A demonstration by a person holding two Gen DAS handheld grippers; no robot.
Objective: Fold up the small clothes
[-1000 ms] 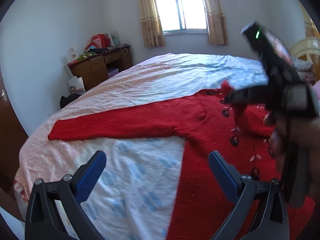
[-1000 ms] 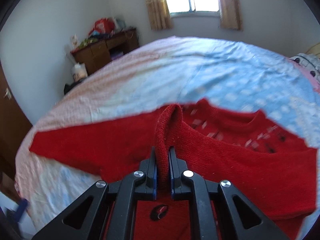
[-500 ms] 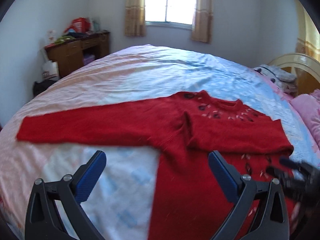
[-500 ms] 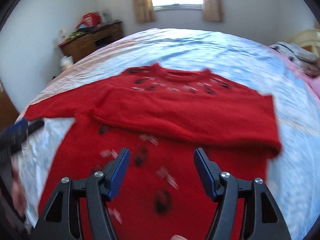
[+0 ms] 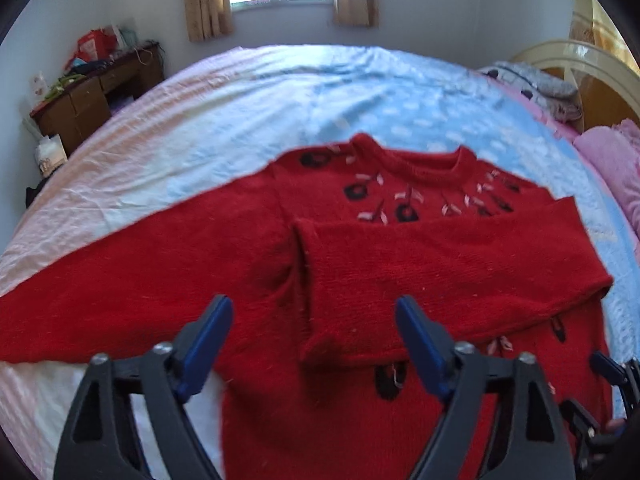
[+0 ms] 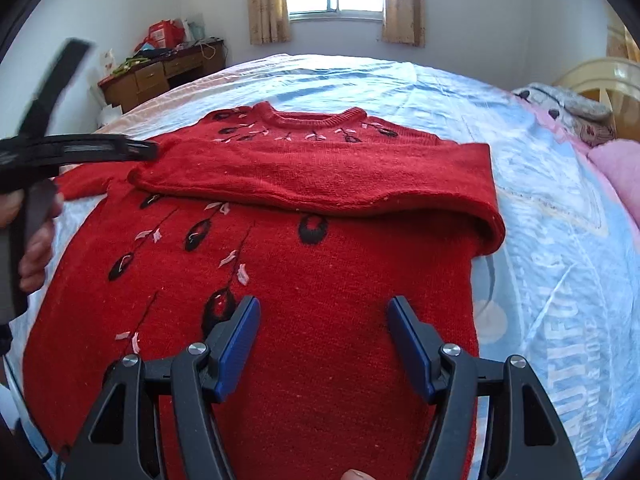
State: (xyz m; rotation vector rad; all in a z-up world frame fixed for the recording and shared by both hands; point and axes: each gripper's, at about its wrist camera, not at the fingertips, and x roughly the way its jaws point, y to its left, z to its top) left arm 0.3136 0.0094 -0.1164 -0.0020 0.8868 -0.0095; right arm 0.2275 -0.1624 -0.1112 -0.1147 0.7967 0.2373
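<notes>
My left claw [image 5: 314, 336] released, poised above the red sweater [image 6: 280, 280], my right claw [image 6: 324, 336] likewise released over its hem, one sleeve [image 6: 312, 178] folded across the chest, bed [image 6: 540, 200] beneath.

A red knitted sweater [image 6: 280, 280] with black and pink flower embroidery is lying flat, front up, on the bed [image 6: 560, 240], one sleeve [image 6: 320, 176] lying folded across its chest, the other sleeve [image 5: 132, 280] stretching outward.
</notes>
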